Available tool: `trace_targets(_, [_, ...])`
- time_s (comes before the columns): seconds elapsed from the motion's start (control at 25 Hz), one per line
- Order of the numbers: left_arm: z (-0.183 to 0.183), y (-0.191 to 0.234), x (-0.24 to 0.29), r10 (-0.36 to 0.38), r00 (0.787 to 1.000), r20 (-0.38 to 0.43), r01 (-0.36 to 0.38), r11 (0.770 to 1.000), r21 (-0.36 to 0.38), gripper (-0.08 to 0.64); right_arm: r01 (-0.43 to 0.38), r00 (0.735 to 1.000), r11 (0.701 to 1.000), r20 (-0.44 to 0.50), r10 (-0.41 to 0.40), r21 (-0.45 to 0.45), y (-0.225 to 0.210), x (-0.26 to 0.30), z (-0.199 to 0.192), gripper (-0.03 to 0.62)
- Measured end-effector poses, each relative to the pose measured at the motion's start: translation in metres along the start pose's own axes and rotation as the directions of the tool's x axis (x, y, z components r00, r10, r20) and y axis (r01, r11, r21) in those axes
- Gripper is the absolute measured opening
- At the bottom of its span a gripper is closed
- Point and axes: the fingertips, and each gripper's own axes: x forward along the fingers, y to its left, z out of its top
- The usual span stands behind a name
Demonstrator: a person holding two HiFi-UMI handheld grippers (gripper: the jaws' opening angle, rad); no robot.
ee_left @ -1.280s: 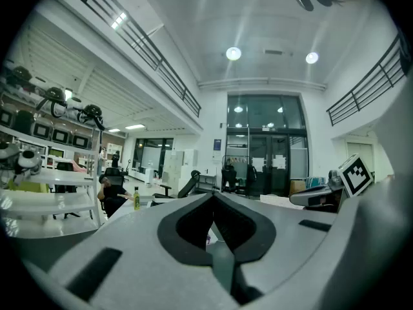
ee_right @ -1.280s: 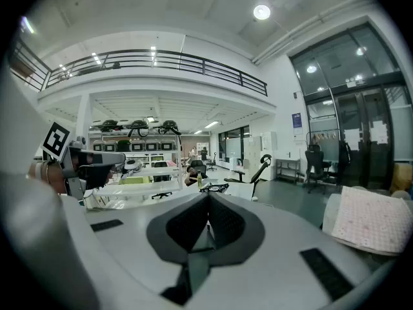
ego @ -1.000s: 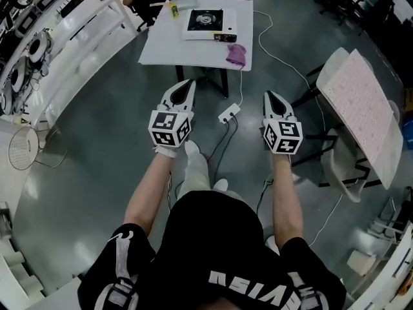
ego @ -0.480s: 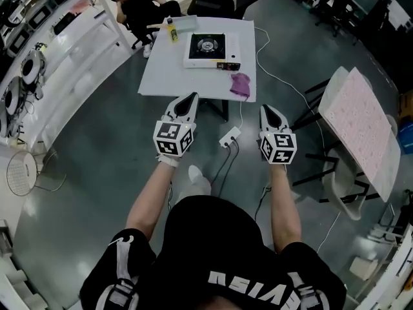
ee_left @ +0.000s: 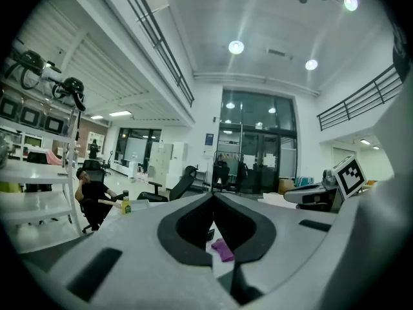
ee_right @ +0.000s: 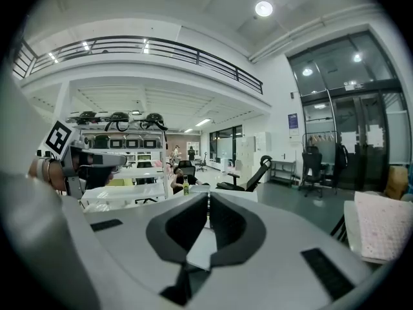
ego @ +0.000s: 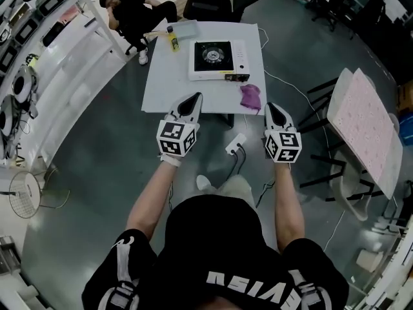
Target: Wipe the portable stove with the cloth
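A white power strip (ego: 235, 145) with dark cables trailing from it is lying on the grey floor at the picture's centre, between the person wearing the camera and the white square table (ego: 164, 89) in the upper middle. A black office chair (ego: 216, 2) is standing behind that table, and a person in black (ego: 132, 8) is sitting off its upper-left corner. A second table with a pale pink top (ego: 361, 124) is standing at the right, and white shelving (ego: 71, 63) is running down the left.

On the white table, the white portable stove with a black burner (ego: 218, 60) is sitting toward the far right. The crumpled purple cloth (ego: 250, 97) is lying at the near right corner, close to the stove's front. A yellow bottle (ego: 173, 41) is standing at the far left beside a flat pale tray (ego: 185, 26), whose contents are too small to tell.

The left gripper (ego: 195, 97) and the right gripper (ego: 271, 106) are hovering side by side at the table's near edge. Each has its jaws pressed together and is holding nothing.
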Motion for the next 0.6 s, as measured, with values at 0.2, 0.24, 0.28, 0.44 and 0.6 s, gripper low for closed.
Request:
trace_targets(0.2, [-0.004,0.026,0.012,0.002,1.0,-0.01,-0.002,1.0,-0.017,0.006,0.011,1.0,1.0,-0.016,-0.011,-0.001,0.004,0.022,0.0,0.014])
trace_targets(0.24, [-0.005,0.03,0.015,0.002,1.0,-0.01,-0.002,1.0,-0.025,0.006,0.011,1.0,1.0,-0.018,-0.011,0.0,0.003,0.026,0.0,0.014])
trace_targets(0.28, [-0.006,0.032,0.019,0.0,1.0,-0.009,0.0,0.999,-0.032,0.006,0.011,1.0,1.0,-0.021,-0.011,0.0,0.002,0.031,-0.001,0.014])
trace_targets(0.44, [-0.013,0.034,0.035,-0.019,1.0,-0.014,0.018,0.999,-0.038,0.006,0.012,0.999,1.0,-0.037,-0.012,0.002,-0.006,0.051,-0.013,0.014])
trace_targets(0.6, [-0.019,0.041,0.056,-0.032,0.999,-0.027,0.031,0.999,-0.04,0.006,0.006,0.999,1.0,-0.053,-0.006,0.011,-0.014,0.074,-0.021,0.014])
